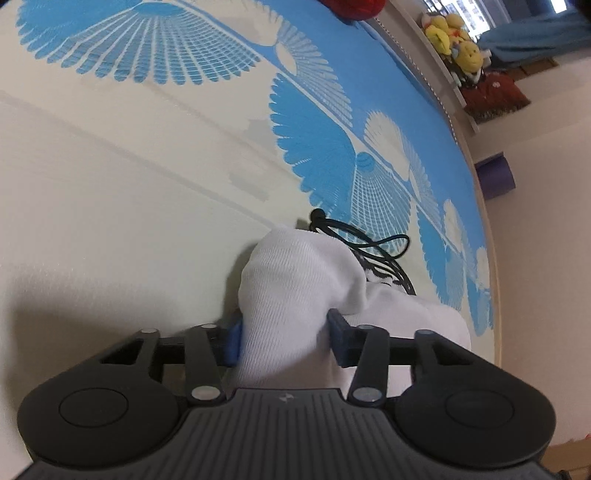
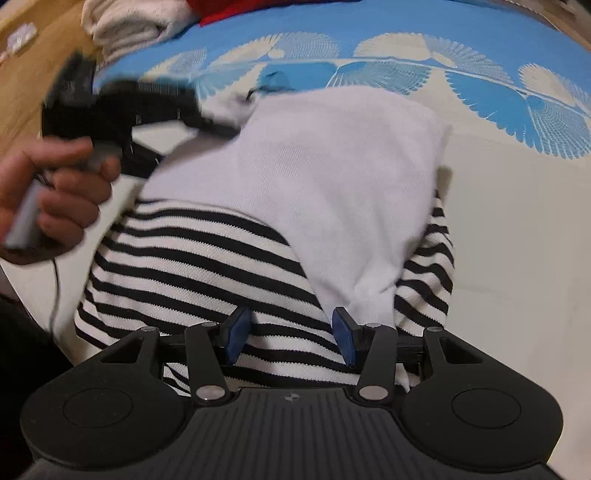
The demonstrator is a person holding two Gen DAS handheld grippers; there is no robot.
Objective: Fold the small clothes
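— Two grippers were in play; what did each of mine have?

— Your left gripper (image 1: 284, 341) was clamped on a bunched fold of the white cloth (image 1: 295, 280), the blue pads (image 1: 232, 343) pressing it from both sides with fabric filling the gap between them. Your right gripper (image 2: 291, 338) stood partly open, its pads (image 2: 236, 334) apart, with nothing pinched that I could make out; striped fabric simply lay under and between them.

— Where was the garment itself?

— You had the striped top (image 2: 192, 266), black and white, spread on the mat (image 1: 110, 206) right in front of your right gripper. A plain white section (image 2: 314, 177) was lying folded over its stripes, narrowing to a point just beside your right-hand pad. From the right wrist view, your left hand (image 2: 55, 192) held its tool at the upper left edge of the garment, though motion blur hid the detail there.

— Anything else around?

— You had a black cable (image 1: 373, 240) looped on the mat just beyond the cloth in the left view. The mat was cream with blue fan patterns (image 1: 332, 147). Farther off, yellow soft toys (image 1: 454, 40) sat on a ledge, and a rolled pale towel (image 2: 129, 26) with something red (image 2: 236, 7) beside it lay at the mat's far edge
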